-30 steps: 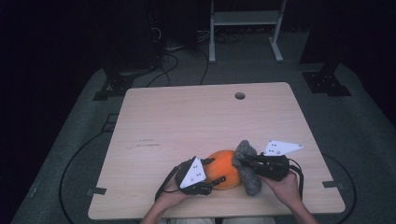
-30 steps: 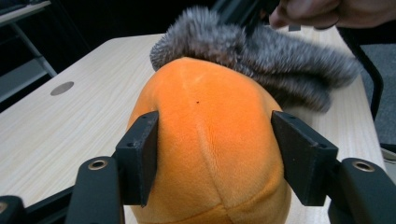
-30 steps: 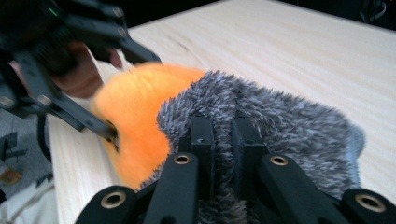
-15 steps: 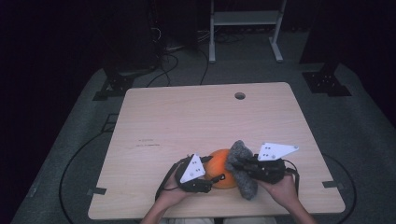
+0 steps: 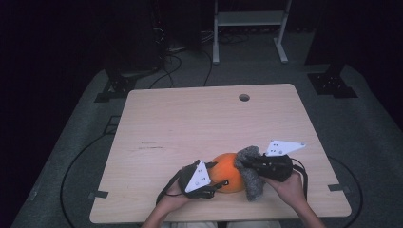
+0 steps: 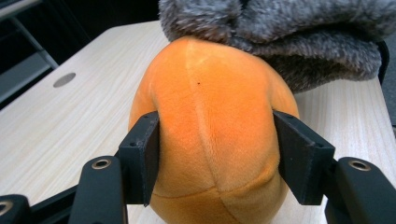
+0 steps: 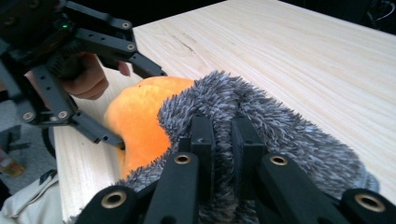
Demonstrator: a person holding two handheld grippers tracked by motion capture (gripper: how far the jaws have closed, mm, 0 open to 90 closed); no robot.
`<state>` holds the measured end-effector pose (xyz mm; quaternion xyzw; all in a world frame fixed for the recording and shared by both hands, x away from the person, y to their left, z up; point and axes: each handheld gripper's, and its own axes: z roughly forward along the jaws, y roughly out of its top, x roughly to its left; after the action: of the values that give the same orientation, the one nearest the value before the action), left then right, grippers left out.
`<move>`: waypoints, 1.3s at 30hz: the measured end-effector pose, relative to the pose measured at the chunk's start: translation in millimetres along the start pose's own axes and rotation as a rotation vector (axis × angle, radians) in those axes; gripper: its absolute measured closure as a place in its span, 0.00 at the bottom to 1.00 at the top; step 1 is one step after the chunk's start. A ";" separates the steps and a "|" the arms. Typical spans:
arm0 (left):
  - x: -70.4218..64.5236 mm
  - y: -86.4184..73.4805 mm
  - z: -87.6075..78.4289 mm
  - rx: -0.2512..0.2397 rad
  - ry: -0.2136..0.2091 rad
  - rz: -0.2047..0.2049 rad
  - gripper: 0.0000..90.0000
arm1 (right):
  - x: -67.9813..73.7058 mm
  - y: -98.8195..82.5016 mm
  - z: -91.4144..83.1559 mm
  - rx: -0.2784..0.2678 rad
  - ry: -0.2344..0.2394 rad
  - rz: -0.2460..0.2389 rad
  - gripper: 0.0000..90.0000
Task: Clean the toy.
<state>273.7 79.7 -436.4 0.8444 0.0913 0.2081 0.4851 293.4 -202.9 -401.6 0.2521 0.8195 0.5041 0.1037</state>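
Orange round plush ball (image 5: 227,171) sits near the front edge of our pale wooden table (image 5: 190,118) in the high view, between the left gripper (image 5: 215,176) and right gripper (image 5: 247,164). Left gripper view — our jaws, having just been closing, squeeze the ball's sides under the grey fuzzy cloth (image 6: 289,32). Right gripper view — our jaws pinch the cloth tight, draped against the ball.

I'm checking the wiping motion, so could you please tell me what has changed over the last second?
The right gripper, shut on the fluffy grey cloth, drew the cloth leftward over the top of the round orange plush ball, then eased it slightly back. The left gripper has just closed a little further, its pads pressing the ball's sides. The ball kept its place near the front edge of the light wooden table.
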 end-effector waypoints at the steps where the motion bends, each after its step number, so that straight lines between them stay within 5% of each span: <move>1: 2.4 -1.9 -0.6 0.000 -0.003 -0.023 0.42 | 2.4 0.9 1.5 0.007 -0.004 -0.016 0.90; 4: 9.9 -8.3 -3.5 0.013 -0.012 -0.072 0.42 | 1.1 -0.1 4.7 0.031 -0.003 -0.019 0.90; 7: 15.4 -11.1 -4.4 0.019 -0.025 -0.109 0.41 | -8.7 -8.9 6.2 0.042 0.001 0.033 0.90; 9: 18.5 -9.2 -3.7 0.014 -0.046 -0.153 0.33 | -7.3 -11.6 7.2 0.033 0.010 0.049 0.90; 11: 21.9 -4.5 -2.0 -0.004 -0.074 -0.247 0.19 | 0.7 -10.7 10.5 0.035 0.000 0.025 0.90; 13: 21.8 -3.1 -1.4 -0.018 -0.074 -0.263 0.14 | 6.1 -8.7 12.1 0.026 0.024 0.014 0.90; 17: 18.9 -3.9 -1.0 -0.002 -0.039 -0.209 0.30 | 17.7 -5.6 15.6 0.032 0.032 -0.043 0.90; 22: 17.9 -8.4 -3.1 0.006 -0.023 -0.203 0.38 | -3.5 -19.6 9.1 0.040 0.052 0.048 0.90; 26: 19.0 -9.3 -2.2 0.007 -0.021 -0.200 0.39 | -14.3 -23.4 3.9 0.074 0.035 0.069 0.90; 32: 16.8 -10.8 -1.7 0.007 -0.020 -0.167 0.41 | -22.7 -13.3 -6.4 -0.064 0.046 0.150 0.90; 34: 17.8 -10.0 -3.1 0.009 -0.032 -0.184 0.39 | -23.7 -15.0 2.5 -0.016 0.068 0.166 0.90; 39: 28.1 -0.9 -3.9 -0.005 -0.074 -0.313 0.15 | -11.7 -19.0 9.6 0.021 0.137 0.128 0.90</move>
<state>297.3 93.2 -428.1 0.8258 0.2034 0.0991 0.5165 301.6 -208.4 -423.8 0.2701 0.8122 0.5170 0.0121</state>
